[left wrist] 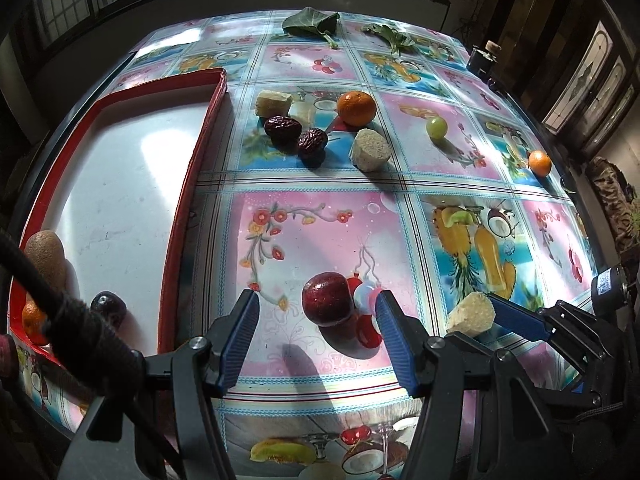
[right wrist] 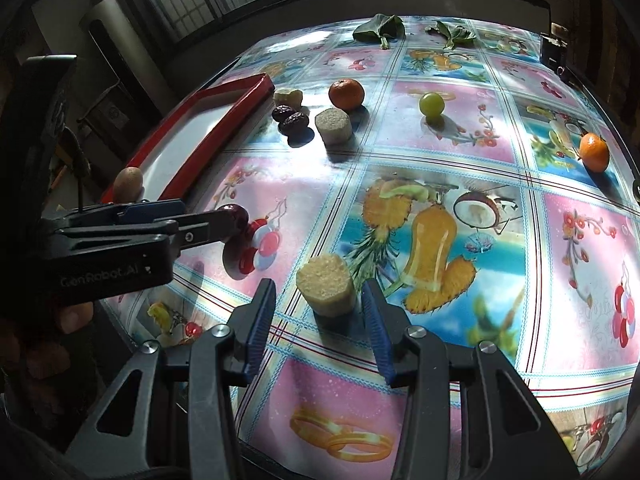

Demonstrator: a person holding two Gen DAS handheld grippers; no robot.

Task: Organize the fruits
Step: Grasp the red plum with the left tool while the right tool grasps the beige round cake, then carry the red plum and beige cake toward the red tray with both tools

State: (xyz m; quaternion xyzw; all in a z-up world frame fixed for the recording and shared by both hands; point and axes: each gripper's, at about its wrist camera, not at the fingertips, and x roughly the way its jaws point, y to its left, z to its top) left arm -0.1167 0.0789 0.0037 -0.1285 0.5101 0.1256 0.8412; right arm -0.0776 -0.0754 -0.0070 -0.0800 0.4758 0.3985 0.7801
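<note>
Both grippers are open. The left gripper (left wrist: pixel 316 304) should drop around the red plum (left wrist: pixel 326 299), the right gripper (right wrist: pixel 320 300) around the sugarcane piece (right wrist: pixel 326 290), then squeeze gently.

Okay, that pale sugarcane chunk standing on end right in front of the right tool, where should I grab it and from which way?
Grip the sugarcane chunk across its round side wall, about mid-height, coming down from above and behind as the right tool is already lined up. It stands upright on a flat cut end, so the curved sides are free to both fingers, and nothing sits close beside it.
</note>
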